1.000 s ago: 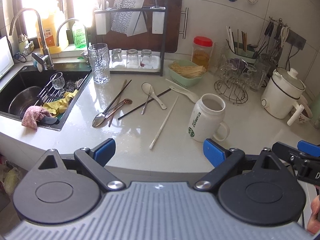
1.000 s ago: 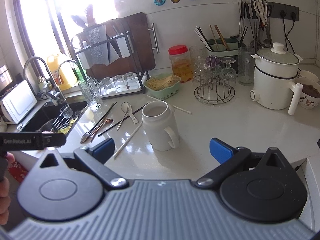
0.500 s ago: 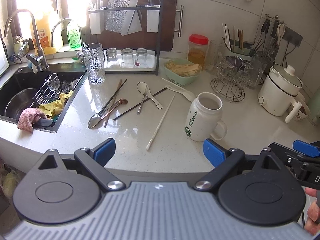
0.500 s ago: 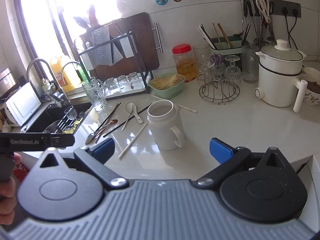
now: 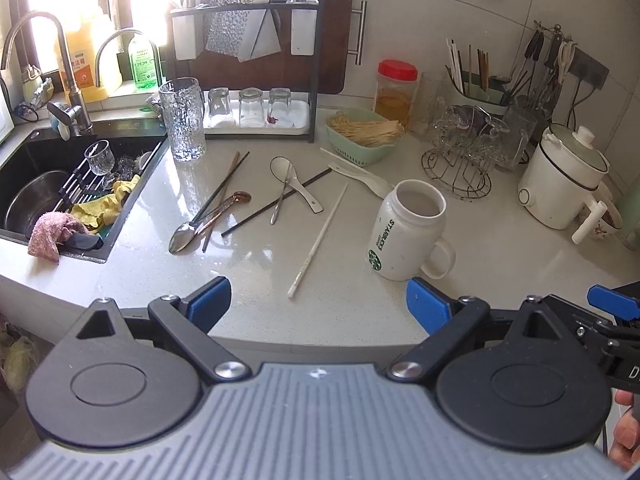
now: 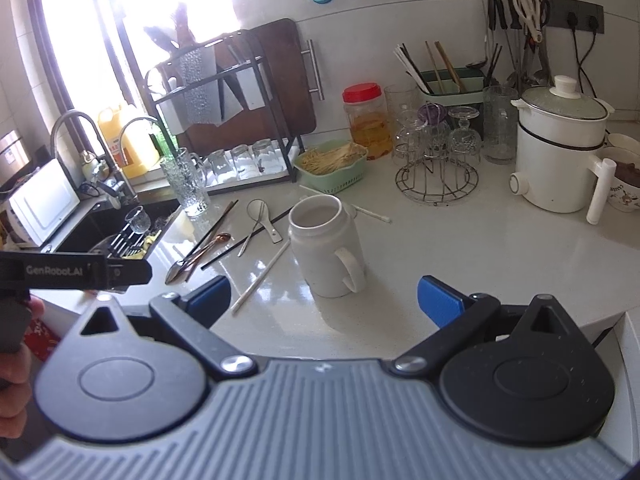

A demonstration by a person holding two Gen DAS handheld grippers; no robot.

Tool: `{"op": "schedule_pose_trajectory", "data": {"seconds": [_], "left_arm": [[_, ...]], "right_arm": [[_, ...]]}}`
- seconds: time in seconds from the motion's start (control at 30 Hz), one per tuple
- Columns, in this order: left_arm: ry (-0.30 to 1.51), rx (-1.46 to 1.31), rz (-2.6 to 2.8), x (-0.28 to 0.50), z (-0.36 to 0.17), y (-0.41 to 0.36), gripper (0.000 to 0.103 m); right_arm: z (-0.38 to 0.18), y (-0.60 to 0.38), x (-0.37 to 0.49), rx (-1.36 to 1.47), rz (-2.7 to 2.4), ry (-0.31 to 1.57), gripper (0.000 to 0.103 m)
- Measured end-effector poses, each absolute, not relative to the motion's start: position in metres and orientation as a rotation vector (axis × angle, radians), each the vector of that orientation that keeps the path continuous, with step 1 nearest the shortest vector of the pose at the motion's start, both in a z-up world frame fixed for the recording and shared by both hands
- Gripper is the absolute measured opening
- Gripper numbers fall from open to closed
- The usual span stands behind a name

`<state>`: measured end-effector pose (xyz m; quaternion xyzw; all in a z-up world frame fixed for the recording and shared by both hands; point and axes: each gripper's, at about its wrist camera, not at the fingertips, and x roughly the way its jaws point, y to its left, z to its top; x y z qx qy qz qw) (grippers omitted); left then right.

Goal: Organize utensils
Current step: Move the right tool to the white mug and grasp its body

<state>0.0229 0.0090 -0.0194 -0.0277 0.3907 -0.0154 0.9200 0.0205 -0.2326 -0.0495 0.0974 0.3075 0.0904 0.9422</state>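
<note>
1. Utensils lie loose mid-counter [image 5: 500, 264]: metal spoon [image 5: 182, 236], white ceramic spoon [image 5: 294, 184], white chopstick [image 5: 318, 240], black chopstick [image 5: 276, 208].
2. White mug [image 5: 408, 232] stands upright just right of the white chopstick.
3. Left gripper [image 5: 318, 300] and right gripper [image 6: 324, 300] hover at the counter's near edge, jaws spread wide and empty.

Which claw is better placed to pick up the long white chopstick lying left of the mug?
Probably left: white chopstick lies straight ahead of the open left claw; right claw faces the mug.

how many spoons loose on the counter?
3: steel spoon nearest the sink, copper spoon lying against it, white ceramic spoon mid-counter. The white spatula-like piece behind the mug isn't counted.
</note>
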Motion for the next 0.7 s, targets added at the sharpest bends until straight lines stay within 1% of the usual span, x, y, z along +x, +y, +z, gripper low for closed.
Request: {"op": "schedule_pose_trajectory", "data": {"seconds": [0.37, 0.57, 0.7], "left_arm": [[0.826, -0.060, -0.032, 0.035, -0.020, 0.001, 0.097], [0.859, -0.065, -0.026, 0.038, -0.031, -0.001, 0.097], [0.893, -0.057, -0.012, 0.047, -0.038, 0.001, 0.097]], "right_arm": [[-0.049, -0.234, 0.020, 0.181, 0.194, 0.621, 0.101], [-0.051, -0.234, 0.021, 0.139, 0.201, 0.601, 0.102], [-0.057, -0.232, 0.025, 0.112, 0.203, 0.625, 0.102]]}}
